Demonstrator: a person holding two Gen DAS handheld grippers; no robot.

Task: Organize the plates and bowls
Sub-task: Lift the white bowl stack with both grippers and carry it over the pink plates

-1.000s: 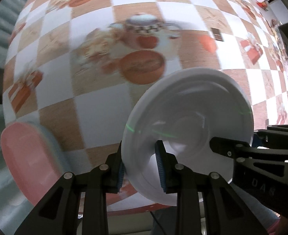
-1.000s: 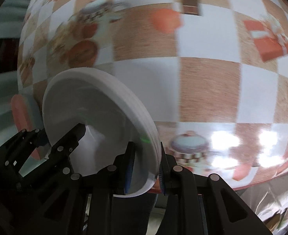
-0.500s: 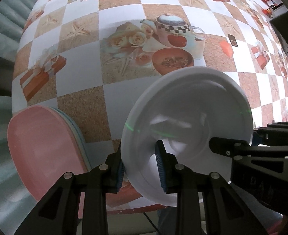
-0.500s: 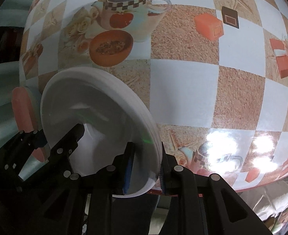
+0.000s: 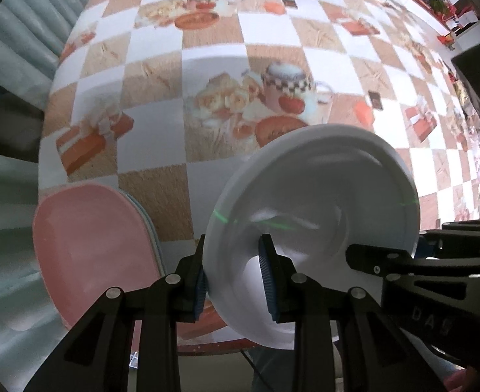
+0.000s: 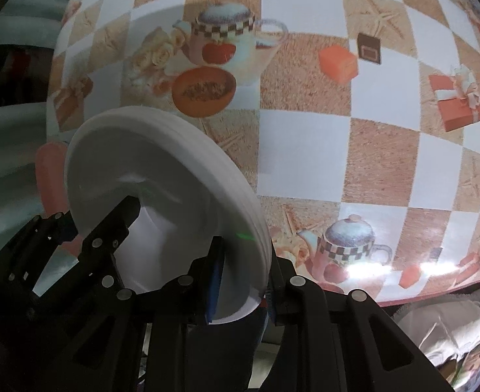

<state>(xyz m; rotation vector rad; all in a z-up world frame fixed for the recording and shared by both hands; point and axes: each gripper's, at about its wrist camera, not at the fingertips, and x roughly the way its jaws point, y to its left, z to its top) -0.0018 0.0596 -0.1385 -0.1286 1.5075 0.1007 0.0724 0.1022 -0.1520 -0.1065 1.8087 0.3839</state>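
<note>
We hold the stack of round white plates (image 5: 321, 196) tilted on edge above the checkered counter (image 5: 207, 98), left gripper (image 5: 235, 281) and right gripper (image 6: 241, 281) each clamping opposite rims, while only the left view clearly shows the pink oval plates (image 5: 92, 245) stacked at the counter's edge.
</note>
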